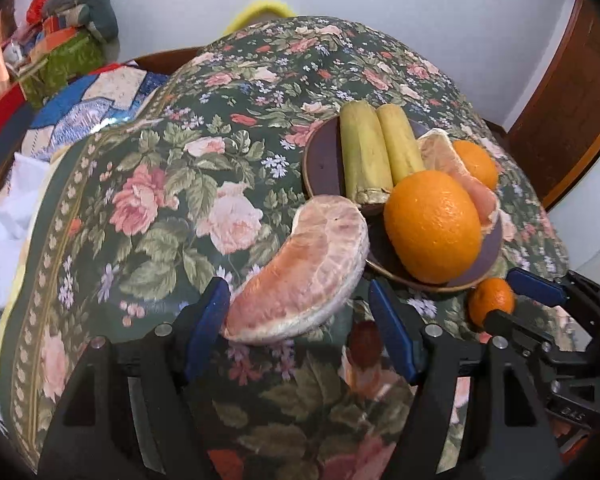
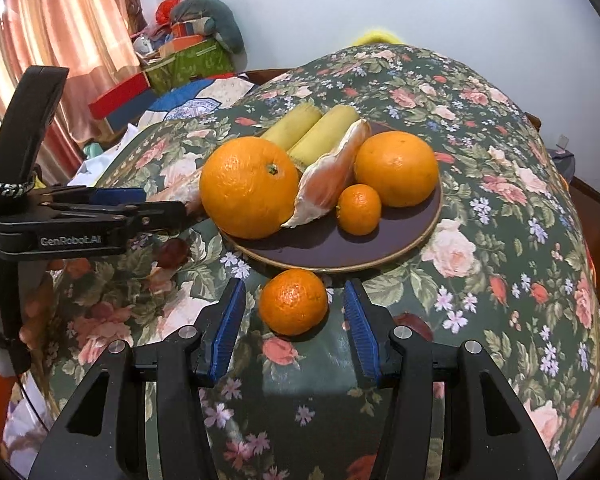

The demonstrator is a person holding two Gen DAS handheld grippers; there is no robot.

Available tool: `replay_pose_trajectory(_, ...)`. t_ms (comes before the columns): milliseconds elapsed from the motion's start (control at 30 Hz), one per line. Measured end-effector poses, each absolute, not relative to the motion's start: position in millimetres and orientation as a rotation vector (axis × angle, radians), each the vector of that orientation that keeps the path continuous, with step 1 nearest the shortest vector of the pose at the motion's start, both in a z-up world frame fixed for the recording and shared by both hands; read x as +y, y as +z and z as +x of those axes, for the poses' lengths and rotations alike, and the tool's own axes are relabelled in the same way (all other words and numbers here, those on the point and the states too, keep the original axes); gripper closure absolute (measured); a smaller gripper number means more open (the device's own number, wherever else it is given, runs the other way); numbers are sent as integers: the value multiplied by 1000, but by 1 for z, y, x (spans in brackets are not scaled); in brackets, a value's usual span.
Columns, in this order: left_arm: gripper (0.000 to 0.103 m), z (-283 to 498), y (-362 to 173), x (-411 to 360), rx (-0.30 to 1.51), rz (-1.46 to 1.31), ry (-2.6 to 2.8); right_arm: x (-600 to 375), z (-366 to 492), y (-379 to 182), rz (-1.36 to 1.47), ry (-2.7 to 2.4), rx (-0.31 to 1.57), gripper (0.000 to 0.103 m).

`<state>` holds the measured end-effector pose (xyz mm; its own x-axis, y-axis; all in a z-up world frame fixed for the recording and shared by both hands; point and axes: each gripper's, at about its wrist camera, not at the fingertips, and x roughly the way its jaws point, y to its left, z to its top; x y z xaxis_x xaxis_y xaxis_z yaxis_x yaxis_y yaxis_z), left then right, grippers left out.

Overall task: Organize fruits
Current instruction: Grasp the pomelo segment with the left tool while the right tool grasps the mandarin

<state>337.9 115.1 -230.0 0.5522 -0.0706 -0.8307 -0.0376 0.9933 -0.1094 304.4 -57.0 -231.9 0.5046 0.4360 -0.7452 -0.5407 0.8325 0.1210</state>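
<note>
On the floral cloth, my left gripper (image 1: pixel 300 312) and right gripper (image 2: pixel 296 320) stand open around the pomelo wedge (image 1: pixel 300 276) and small mandarin (image 2: pixel 293 301); an off-centre squeeze could roll the mandarin away or bruise the wedge.

A pale bluish wall (image 2: pixel 480 20) stands behind the tabletop, which has a dark green floral cloth (image 2: pixel 480 184). At the left hang pink curtains (image 2: pixel 60 32), near a pile of boxes and cushions (image 2: pixel 192 48)
</note>
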Motion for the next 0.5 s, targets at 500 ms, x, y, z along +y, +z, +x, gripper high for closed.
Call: replay_pose_trajectory(500,44,353,-241,108,975,-7,-16,-56,311,-242,-107,627,902,68)
